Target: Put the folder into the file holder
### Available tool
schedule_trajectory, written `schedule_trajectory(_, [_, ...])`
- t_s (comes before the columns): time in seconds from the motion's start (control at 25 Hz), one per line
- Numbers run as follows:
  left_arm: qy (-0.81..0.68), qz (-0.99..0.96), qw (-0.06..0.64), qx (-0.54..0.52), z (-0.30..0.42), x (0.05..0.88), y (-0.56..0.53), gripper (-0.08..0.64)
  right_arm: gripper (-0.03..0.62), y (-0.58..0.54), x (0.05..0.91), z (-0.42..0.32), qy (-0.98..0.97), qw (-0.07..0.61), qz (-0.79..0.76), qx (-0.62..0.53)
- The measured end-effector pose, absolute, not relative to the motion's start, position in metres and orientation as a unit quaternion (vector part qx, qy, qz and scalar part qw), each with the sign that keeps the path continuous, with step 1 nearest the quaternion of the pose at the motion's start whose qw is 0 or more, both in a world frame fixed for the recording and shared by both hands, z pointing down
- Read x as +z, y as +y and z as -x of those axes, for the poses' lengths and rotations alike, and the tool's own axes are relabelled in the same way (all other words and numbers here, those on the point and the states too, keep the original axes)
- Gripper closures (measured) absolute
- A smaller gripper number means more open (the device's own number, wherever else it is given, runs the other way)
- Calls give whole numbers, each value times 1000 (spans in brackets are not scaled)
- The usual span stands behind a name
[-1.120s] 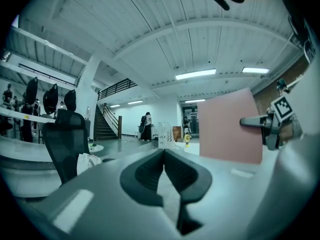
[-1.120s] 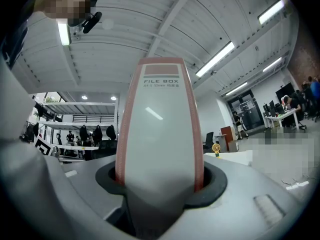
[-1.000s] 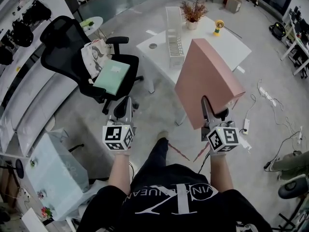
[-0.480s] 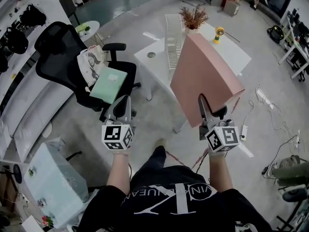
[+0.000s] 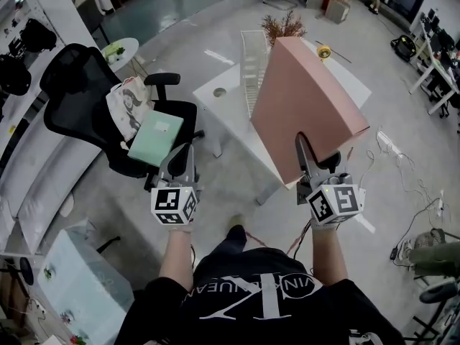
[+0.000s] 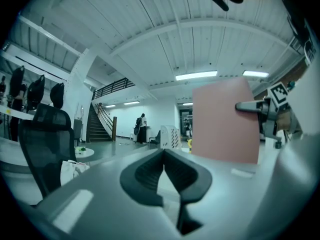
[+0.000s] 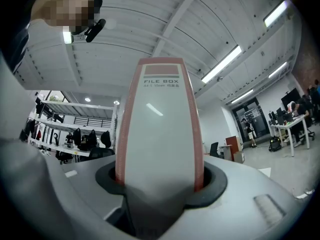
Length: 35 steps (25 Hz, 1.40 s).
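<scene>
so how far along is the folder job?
Done: the pink folder is picked up, clamped at its spine in the right gripper. In hand: it is held in the air near the white table. Left: slotting it into the wire file holder on that table; nothing shows in it. The left gripper is shut and empty.

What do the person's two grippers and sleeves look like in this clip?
Both the left gripper and right gripper have grey bodies with dark-lined jaws, each carrying a white cube with black square markers. The person wears a black short-sleeved T-shirt with white lettering.
</scene>
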<state>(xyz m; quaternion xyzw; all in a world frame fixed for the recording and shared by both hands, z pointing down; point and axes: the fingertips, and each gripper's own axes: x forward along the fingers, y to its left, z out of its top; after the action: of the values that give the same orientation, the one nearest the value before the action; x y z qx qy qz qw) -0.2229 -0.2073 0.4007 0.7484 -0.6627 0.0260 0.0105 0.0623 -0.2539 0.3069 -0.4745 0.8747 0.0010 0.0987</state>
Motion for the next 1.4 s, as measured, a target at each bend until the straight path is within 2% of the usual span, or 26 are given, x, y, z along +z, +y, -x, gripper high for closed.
schedule_trajectory(0.8, [-633,-774,15,16,258,409,-339,560,307,-383,291,-8,838,90,537,3])
schedule_trajectory(1.4, [-632,-774,36,24,255,424,-400,560,305,-464,290,27,833,59,550,-7])
